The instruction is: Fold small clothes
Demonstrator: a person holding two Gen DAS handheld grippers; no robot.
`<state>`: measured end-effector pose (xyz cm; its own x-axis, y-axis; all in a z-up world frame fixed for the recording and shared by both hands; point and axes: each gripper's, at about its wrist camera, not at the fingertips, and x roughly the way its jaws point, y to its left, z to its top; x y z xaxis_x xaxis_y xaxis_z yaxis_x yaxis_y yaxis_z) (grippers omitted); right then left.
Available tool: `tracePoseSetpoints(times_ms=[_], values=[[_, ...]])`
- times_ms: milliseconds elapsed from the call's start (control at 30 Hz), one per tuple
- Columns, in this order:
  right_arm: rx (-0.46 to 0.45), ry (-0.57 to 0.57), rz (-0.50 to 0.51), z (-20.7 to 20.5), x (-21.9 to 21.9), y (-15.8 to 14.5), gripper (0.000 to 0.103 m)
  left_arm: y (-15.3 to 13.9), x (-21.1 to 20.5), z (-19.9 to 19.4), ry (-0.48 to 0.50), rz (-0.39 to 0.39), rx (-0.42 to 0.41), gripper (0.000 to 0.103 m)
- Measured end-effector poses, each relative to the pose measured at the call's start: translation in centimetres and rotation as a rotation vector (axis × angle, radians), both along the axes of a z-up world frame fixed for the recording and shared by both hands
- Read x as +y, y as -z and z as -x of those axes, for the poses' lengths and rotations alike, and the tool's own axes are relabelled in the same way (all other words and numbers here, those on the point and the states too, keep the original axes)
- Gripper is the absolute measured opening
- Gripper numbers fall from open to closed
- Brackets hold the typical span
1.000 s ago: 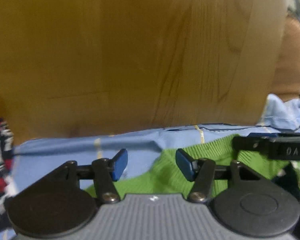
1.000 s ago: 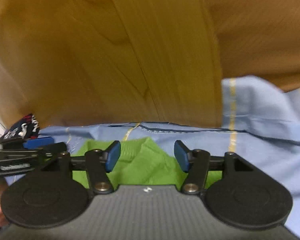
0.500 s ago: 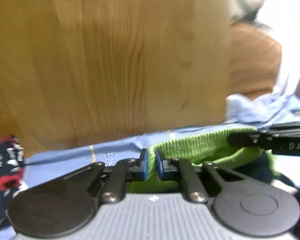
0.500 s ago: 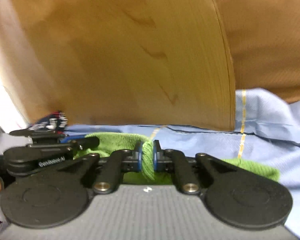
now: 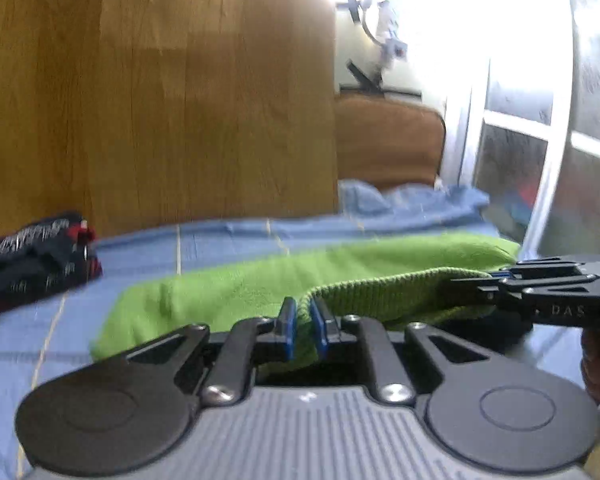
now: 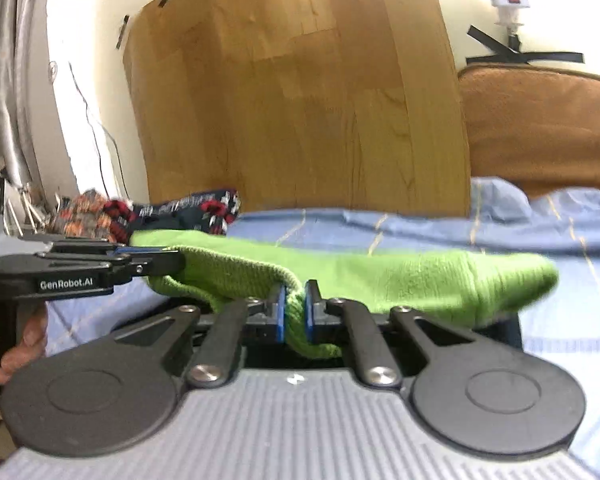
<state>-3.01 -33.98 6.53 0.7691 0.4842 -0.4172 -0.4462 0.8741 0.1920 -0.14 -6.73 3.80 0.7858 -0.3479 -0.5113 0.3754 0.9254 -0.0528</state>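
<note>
Each hand-held gripper, left [image 5: 303, 327] and right [image 6: 294, 315], is clamped on the ribbed edge of the green garment [image 6: 400, 280], which stretches above the blue sheet [image 5: 228, 240], near dark patterned clothes [image 5: 28, 256].

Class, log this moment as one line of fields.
left gripper: shut on green sweater | right gripper: shut on green sweater | sweater hem lifted above blue sheet
</note>
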Motion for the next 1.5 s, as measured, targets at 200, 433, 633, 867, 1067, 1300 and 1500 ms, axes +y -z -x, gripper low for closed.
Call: tracePoseSetpoints(times_ms=[200, 433, 633, 867, 1067, 1300, 1500], values=[[0.054, 0.087, 0.010, 0.0, 0.2, 4.5, 0.016, 4.7, -0.6, 0.1, 0.017, -0.043, 0.111, 0.016], [0.067, -0.009, -0.143, 2.1, -2.1, 2.0, 0.041, 1.9, 1.9, 2.0, 0.131, 0.045, 0.097, 0.041], [-0.005, 0.062, -0.212, -1.5, -1.0, -1.4, 0.039, -2.0, 4.5, -1.5, 0.021, 0.176, 0.021, 0.035], [0.084, 0.080, -0.029, -9.2, 3.3, 1.6, 0.025, 3.0, 2.0, -9.8, -0.066, 0.121, 0.190, 0.019], [0.160, 0.276, -0.236, -8.8, -7.3, 5.1, 0.000, 5.8, 0.8, -8.2, -0.077, 0.038, 0.083, 0.019], [0.116, 0.293, -0.272, -6.8, -7.5, 4.9, 0.006, 5.6, 0.5, -7.6, -0.077, 0.017, 0.057, 0.025], [-0.021, 0.311, -0.360, -4.6, -8.7, 4.6, 0.012, 5.5, -0.2, -7.2, -0.058, -0.005, 0.034, 0.042]])
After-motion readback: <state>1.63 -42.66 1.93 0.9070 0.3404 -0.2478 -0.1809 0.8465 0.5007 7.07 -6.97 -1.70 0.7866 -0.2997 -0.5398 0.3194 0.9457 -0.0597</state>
